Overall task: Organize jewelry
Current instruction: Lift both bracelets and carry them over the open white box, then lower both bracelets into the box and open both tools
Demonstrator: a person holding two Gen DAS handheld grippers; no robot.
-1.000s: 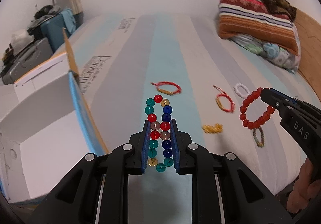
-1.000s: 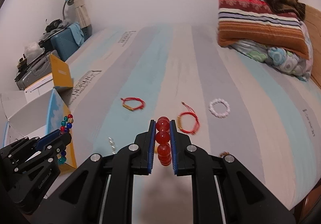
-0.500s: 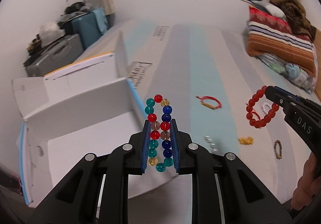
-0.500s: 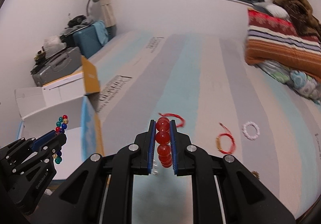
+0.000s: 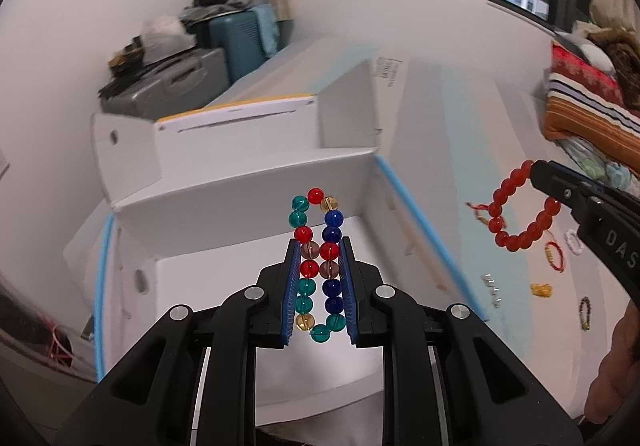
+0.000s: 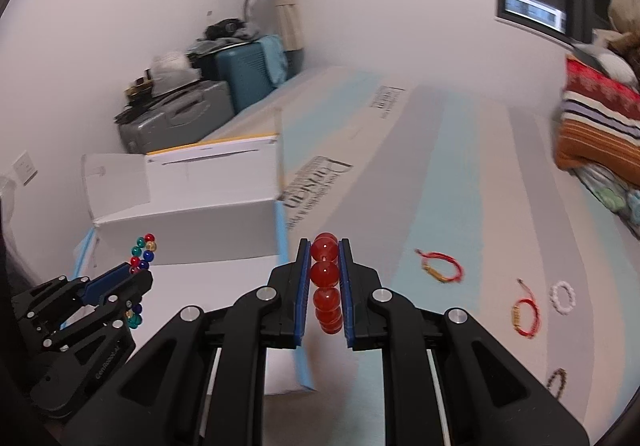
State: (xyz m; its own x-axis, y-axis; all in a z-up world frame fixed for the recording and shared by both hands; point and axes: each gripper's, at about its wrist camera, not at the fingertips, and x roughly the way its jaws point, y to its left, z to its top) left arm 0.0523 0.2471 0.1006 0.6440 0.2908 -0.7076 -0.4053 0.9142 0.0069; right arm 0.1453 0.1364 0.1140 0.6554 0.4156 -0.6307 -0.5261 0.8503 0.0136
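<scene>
Red bead bracelet (image 6: 327,288): near loop hidden between the right gripper's (image 6: 325,274) pads. White box (image 5: 248,278): near wall hidden behind the left gripper (image 5: 319,266). Printed lettering on the mattress cover (image 6: 316,182): blurred, unreadable. Small silver pieces (image 5: 491,288): too small to identify. Striped bedding (image 6: 596,130): cut off at the right edge.

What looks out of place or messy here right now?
Loose jewelry is scattered across the striped mattress: red cord bracelets, a white bead bracelet and a dark bead bracelet. Nothing looks damaged.
</scene>
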